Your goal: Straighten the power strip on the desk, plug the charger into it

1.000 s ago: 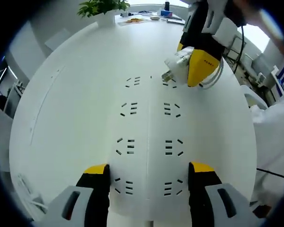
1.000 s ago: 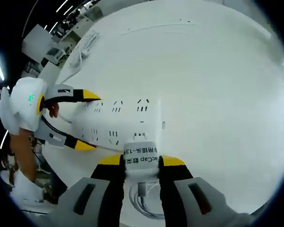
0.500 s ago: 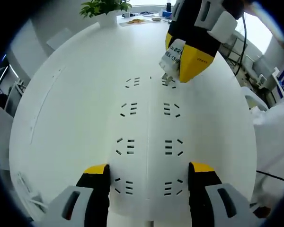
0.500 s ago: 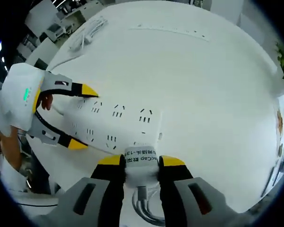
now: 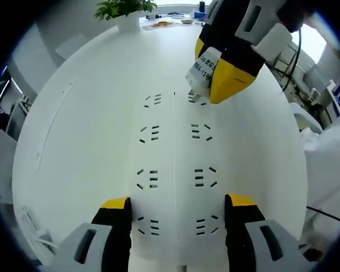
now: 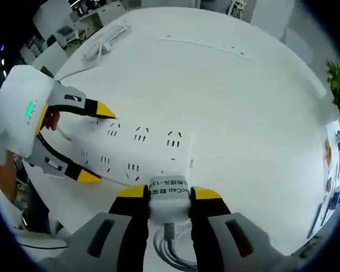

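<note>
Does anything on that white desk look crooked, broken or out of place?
Nothing stands out. The power strip lies flat between the left tongs; the right tongs hold the charger at its far end.

Left gripper [image 5: 177, 212]: 2 black fingers [image 5: 118, 226] with yellow tips, set on grey bases with dark slots. Seen from the right gripper view, its body is a white housing with a green light and a yellow band.
Right gripper [image 6: 169, 198]: same build, black fingers [image 6: 134, 212], yellow tips, grey slotted bases; a black cable runs from its white housing.
Person: white sleeve [image 5: 328, 170] right of the left gripper.
</note>
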A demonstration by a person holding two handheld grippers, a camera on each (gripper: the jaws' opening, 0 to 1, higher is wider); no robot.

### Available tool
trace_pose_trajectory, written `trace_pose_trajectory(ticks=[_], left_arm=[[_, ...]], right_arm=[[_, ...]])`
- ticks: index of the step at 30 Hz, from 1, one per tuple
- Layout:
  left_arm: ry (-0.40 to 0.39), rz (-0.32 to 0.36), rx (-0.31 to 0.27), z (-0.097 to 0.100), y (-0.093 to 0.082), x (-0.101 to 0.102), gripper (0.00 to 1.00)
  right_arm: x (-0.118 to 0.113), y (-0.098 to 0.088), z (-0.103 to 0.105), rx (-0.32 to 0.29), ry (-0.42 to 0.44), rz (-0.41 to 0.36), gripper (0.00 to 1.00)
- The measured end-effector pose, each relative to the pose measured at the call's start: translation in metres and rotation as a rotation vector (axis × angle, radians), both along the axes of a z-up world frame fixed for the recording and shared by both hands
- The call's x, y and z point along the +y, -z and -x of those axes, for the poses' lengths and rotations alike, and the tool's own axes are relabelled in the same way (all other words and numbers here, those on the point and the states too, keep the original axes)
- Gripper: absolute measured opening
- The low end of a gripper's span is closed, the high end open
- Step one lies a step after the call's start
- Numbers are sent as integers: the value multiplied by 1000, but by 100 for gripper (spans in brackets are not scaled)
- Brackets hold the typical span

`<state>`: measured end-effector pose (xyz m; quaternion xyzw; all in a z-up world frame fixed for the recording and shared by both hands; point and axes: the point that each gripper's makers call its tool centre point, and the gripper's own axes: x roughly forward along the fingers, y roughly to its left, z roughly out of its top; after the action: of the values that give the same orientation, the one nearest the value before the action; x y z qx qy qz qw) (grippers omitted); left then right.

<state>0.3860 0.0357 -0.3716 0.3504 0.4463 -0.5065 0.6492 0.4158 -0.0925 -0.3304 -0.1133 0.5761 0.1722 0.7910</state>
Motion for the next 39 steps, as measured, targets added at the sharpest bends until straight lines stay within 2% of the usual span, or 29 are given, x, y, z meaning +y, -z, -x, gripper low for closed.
trace_pose_trajectory(ticks=[3,4,5,13,15,17,21,23,33,35,39], left_arm=[[-4,1,-2,1,0,0,67],[-6,0,-2,1,0,0,67],[-11,0,-2,0,0,0,67],[-39,15,-5,-2,0,1,67],[-41,12,-4,-3,0,1,67],[-40,10,-5,-5,0,0,67],[-40,4,-4,-5,0,0,67],[-46,-6,-1,-5,0,0,67],[-56,-6,0,-1,0,-1,67],[-57,-6,1,-3,0,-1,67],[-55,-6,1,-2,1,-2,67]], right_arm=[[4,1,-5,6,34,-40,27],[-1,3,0,45,53,-3,27],[3,0,-2,20,1,-12,27],[4,4,9,10,10,-21,26],[4,2,-1,-54,12,-48,26],[5,0,1,-96,1,-57,26],[4,5,12,-103,-2,-63,26],[4,4,5,-135,-13,-73,26],[10,0,3,-130,-49,-77,26],[9,-4,-7,-142,-50,-85,26],[9,-1,-6,-119,-71,-61,26]])
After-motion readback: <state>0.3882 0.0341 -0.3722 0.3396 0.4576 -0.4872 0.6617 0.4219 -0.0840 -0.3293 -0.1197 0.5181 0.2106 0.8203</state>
